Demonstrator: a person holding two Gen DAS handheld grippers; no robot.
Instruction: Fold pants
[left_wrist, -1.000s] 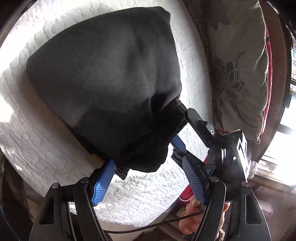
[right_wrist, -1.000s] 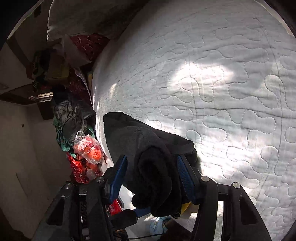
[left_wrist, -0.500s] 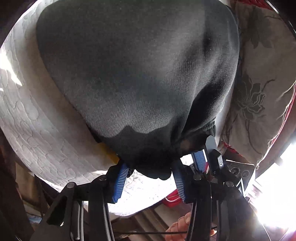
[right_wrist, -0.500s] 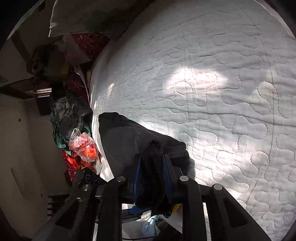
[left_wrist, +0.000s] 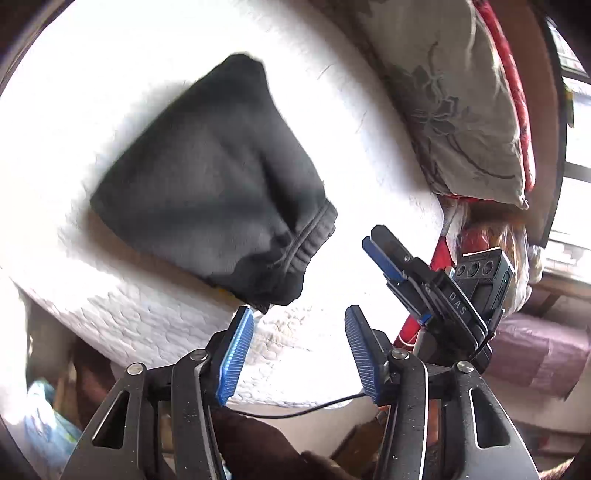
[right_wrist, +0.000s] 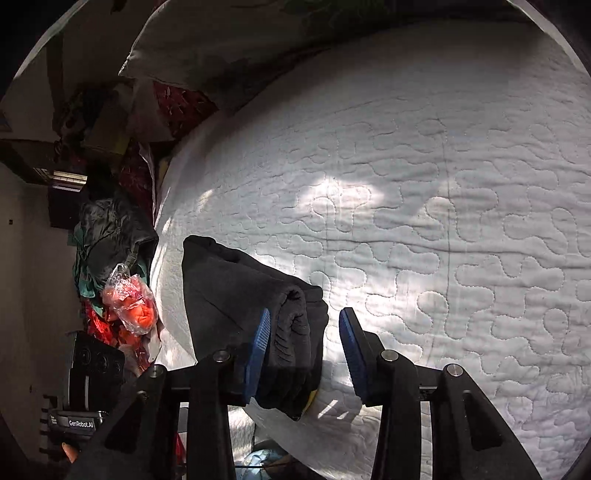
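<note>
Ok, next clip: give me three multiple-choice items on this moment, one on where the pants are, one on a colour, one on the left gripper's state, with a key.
1. Where do the folded pants lie?
A. on the white quilted mattress, near its edge
B. on the floor
C. draped over the floral pillow

2. What colour are the pads on the gripper fingers?
A. red
B. blue
C. yellow

3. What is between the fingers of the left gripper?
A. a bunched fold of the pants
B. the pillow's corner
C. nothing; its jaws are opening, clear of the cloth

Key: 1 A, the dark bundle rests on the quilting by the mattress edge. 2 B, ribbed blue pads show in both wrist views. 3 C, only mattress shows in the gap, with the waistband beyond the fingertips.
</note>
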